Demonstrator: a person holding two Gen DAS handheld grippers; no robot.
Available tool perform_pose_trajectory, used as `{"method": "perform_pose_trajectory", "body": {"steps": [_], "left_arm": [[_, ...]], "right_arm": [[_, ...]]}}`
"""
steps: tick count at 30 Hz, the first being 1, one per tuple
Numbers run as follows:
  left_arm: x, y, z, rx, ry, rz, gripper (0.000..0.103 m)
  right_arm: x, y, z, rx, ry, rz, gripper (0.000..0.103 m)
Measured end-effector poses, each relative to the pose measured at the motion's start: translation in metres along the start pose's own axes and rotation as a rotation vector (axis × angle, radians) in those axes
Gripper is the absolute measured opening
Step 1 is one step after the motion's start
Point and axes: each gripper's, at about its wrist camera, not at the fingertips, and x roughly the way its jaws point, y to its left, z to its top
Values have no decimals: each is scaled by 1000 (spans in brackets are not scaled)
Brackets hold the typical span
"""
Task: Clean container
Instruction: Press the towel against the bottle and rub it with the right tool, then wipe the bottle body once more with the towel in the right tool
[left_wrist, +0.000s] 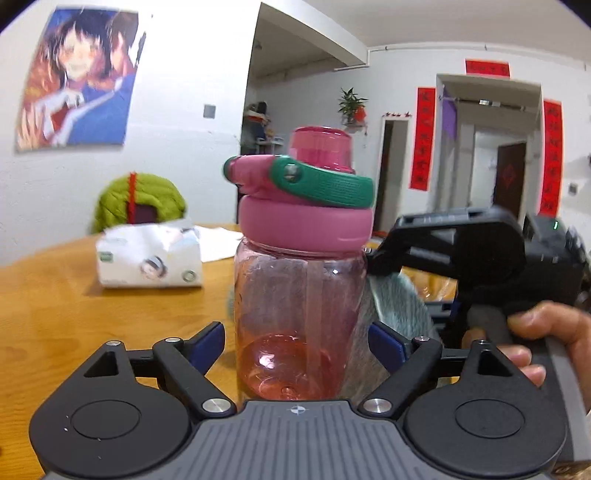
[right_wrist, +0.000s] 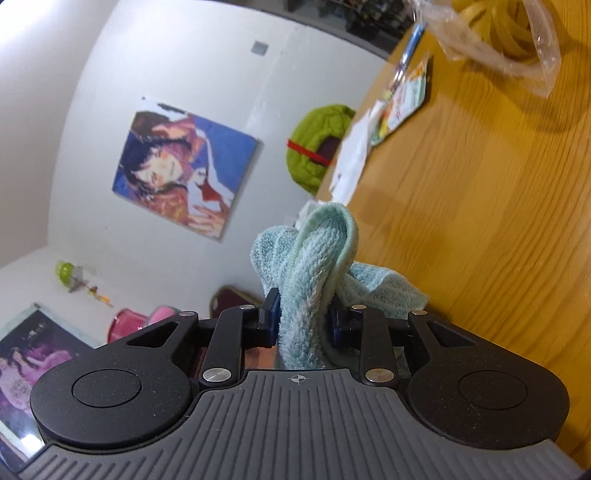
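A transparent pink bottle (left_wrist: 299, 295) with a pink lid and green carry strap stands upright on the wooden table (left_wrist: 55, 314). My left gripper (left_wrist: 297, 343) is shut on the bottle's lower body, one blue pad on each side. My right gripper (right_wrist: 303, 317) is shut on a folded light-blue cloth (right_wrist: 317, 258). In the left wrist view the right gripper (left_wrist: 373, 258) comes in from the right with a hand on its handle. There the cloth (left_wrist: 399, 302) lies against the bottle's right side, just below the lid.
A white tissue pack (left_wrist: 147, 258) lies on the table left of the bottle, with a green cushioned chair back (left_wrist: 140, 199) behind it. Papers (right_wrist: 399, 103) and a clear bag of yellow items (right_wrist: 498, 29) lie further along the table.
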Motion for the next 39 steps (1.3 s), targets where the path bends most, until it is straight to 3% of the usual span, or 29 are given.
{"method": "perform_pose_trajectory", "body": {"steps": [4, 11, 15, 18, 23, 27, 39], "left_arm": [[2, -7, -3, 30, 25, 0, 83], [11, 4, 0, 21, 24, -64, 88], [22, 19, 2, -24, 55, -119, 75], [21, 20, 2, -36, 62, -134, 74], [21, 20, 1, -36, 62, -137, 74], [21, 20, 1, -35, 62, -137, 74], [24, 18, 4, -33, 58, -124, 74]], "right_arm": [[4, 4, -3, -16, 43, -1, 32], [3, 12, -8, -59, 82, 17, 32], [4, 15, -11, -77, 106, 15, 32], [6, 14, -12, -74, 116, -11, 32], [-3, 13, -9, -50, 76, 41, 32], [-11, 11, -6, -16, 42, 137, 32], [-12, 9, -7, -14, 33, 98, 32]]}}
